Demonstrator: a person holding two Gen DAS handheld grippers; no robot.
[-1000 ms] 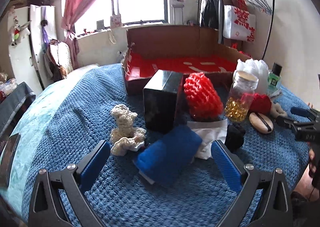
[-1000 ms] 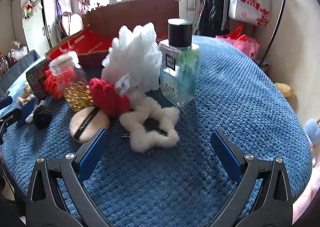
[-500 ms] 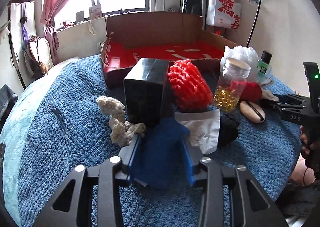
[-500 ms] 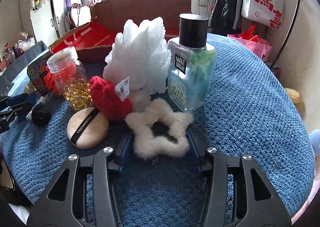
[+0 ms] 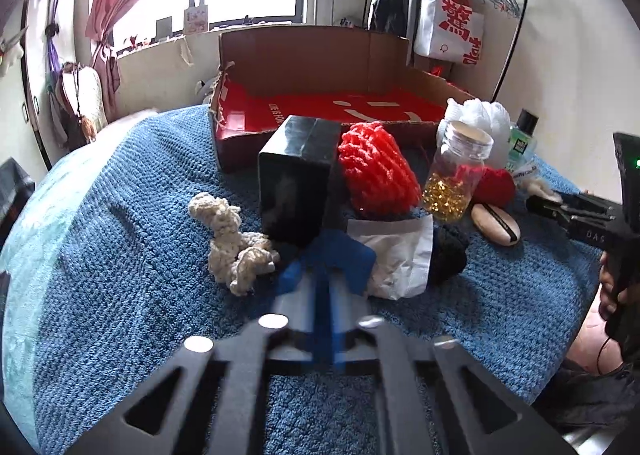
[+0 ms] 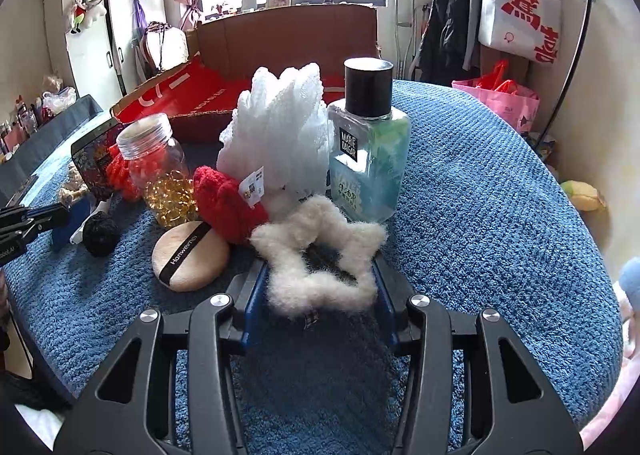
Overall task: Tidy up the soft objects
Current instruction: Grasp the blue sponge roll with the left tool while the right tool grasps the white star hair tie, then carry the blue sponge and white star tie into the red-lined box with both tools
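My left gripper [image 5: 322, 297] is shut on a blue cloth [image 5: 340, 259], squeezed thin between the pads on the blue blanket [image 5: 120, 295]. A cream crochet toy [image 5: 234, 243], a red knit piece [image 5: 374, 171], a white cloth [image 5: 400, 255] and a black pom [image 5: 448, 251] lie around it. My right gripper [image 6: 318, 287] is shut on a white fluffy star scrunchie [image 6: 320, 255]. Behind it sit a red knit item [image 6: 228, 203], a white mesh sponge [image 6: 280, 135] and a powder puff [image 6: 190, 255].
An open cardboard box with a red lining [image 5: 328, 111] stands at the back. A black box [image 5: 296, 179], a glass jar of gold beads [image 5: 456, 171] and a green-blue bottle [image 6: 368, 151] stand among the soft things. A clothes rack [image 6: 512, 15] is at the right.
Both grippers went from wide open to shut: the left closed on the blue cloth, the right on the star scrunchie. Both moved forward onto their objects.
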